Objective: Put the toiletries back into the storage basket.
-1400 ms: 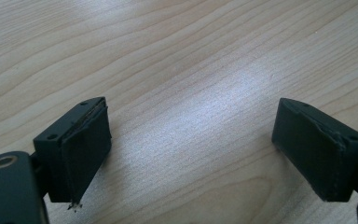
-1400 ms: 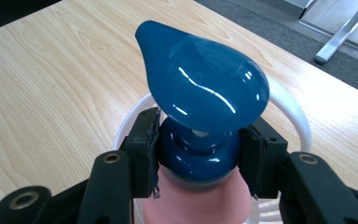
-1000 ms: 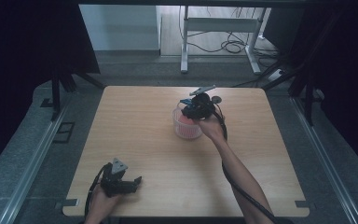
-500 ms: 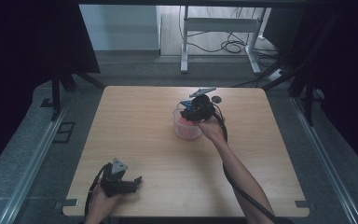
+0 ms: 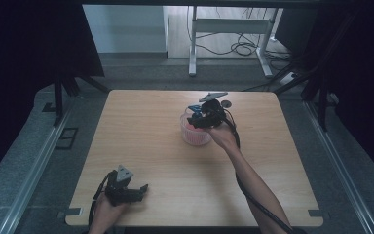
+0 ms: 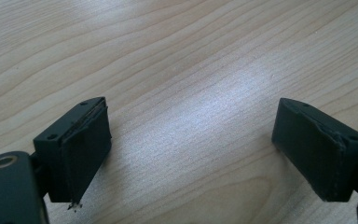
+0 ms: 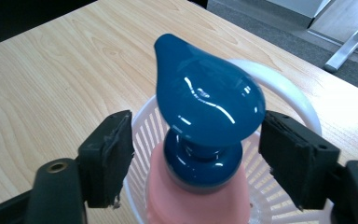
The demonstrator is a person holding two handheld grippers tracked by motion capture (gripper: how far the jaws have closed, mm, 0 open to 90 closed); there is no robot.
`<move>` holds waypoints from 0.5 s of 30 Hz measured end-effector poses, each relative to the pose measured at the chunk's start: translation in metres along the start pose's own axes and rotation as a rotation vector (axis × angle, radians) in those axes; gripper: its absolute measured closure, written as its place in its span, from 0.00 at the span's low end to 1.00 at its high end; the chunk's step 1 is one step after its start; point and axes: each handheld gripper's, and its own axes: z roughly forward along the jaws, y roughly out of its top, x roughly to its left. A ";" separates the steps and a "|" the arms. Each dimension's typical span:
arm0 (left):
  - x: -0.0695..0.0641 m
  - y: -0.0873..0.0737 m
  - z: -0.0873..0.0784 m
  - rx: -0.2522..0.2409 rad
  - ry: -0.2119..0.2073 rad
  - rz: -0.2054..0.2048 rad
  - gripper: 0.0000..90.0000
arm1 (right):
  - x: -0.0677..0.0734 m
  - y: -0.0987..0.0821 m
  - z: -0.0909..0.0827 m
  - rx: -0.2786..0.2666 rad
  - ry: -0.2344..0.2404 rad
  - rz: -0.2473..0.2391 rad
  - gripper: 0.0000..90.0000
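From the high view we see the right gripper [image 5: 198, 117] held over a white slotted basket [image 5: 195, 136] standing a little beyond the middle of the wooden table [image 5: 141, 146]. In that basket is a pink bottle [image 5: 191, 127] with a blue pump head [image 5: 193, 108]. The left gripper [image 5: 139, 189] rests near the table's front edge, well apart from the basket (its grey three-cornered plate faces up).

In the left gripper view we find its jaws spread wide over bare wood grain [image 6: 186, 93], with nothing between them.

In the right gripper view the bottle [image 7: 200, 205] stands upright in the basket [image 7: 279, 88], its long axis vertical. The pump head [image 7: 209, 102] lies crosswise to that axis, and its tapered spout points away from us toward the upper left. The right gripper [image 7: 196, 156] has just been opening; its jaws flank the pump's collar on either side, with a visible gap at each pad, so they are not pinching it.
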 end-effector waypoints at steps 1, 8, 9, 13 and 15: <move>0.000 0.000 0.000 0.000 0.000 0.000 0.13 | 0.000 0.000 -0.001 -0.003 0.001 -0.001 0.25; 0.000 0.000 0.000 0.001 0.000 0.000 0.13 | 0.002 0.000 -0.007 -0.017 0.019 -0.001 0.19; 0.000 0.000 0.000 0.000 0.000 0.000 0.13 | 0.002 0.001 -0.007 -0.018 0.021 -0.003 0.18; 0.000 0.000 0.000 -0.001 0.000 -0.002 0.13 | 0.004 0.002 -0.009 -0.006 0.039 -0.006 0.15; 0.000 0.000 0.000 -0.001 0.000 -0.002 0.13 | 0.005 0.001 -0.011 -0.003 0.043 -0.005 0.15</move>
